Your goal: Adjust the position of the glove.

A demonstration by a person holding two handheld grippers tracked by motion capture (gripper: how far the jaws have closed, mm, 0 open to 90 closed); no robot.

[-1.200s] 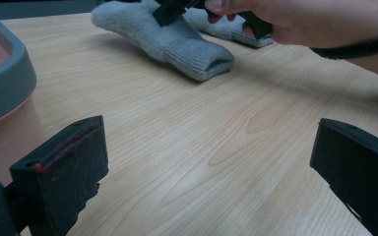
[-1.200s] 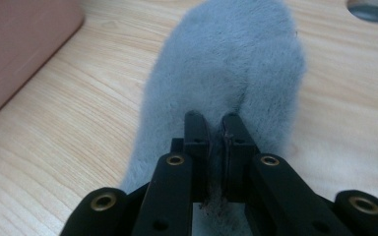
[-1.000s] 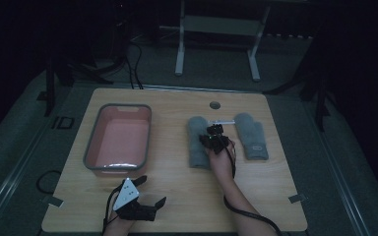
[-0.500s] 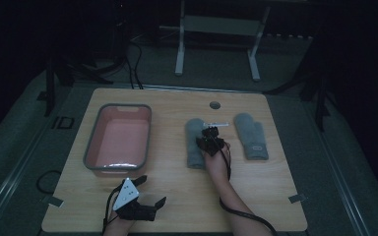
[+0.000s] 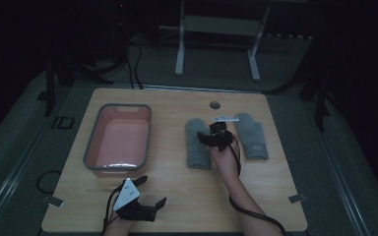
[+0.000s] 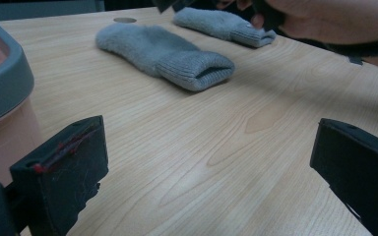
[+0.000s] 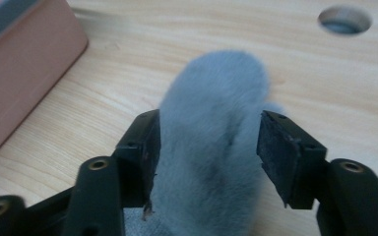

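Two grey mittens lie side by side on the wooden table (image 5: pixel 177 201). My right gripper (image 5: pixel 215 135) hovers over the left mitten (image 5: pixel 197 142), close to its right edge. In the right gripper view the jaws have just been opening, and the fuzzy mitten (image 7: pixel 216 88) lies between the parted pads of the right gripper (image 7: pixel 209 142). The other mitten (image 5: pixel 251 133) rests just to the right, untouched. My left gripper (image 5: pixel 150 192) waits near the front edge, open, with nothing between its jaws (image 6: pixel 206 147); ahead of it lie the near mitten (image 6: pixel 162 51) and the far one (image 6: pixel 216 22).
A pink bin with a grey rim (image 5: pixel 118 107) stands on the left half of the table; its corner (image 6: pixel 0 78) is close beside the left gripper. A round hole (image 5: pixel 215 105) pierces the tabletop behind the mittens. A metal stand rises beyond the far edge.
The right gripper has shifted slightly above the left mitten and its jaws stand apart. The left gripper has kept still.
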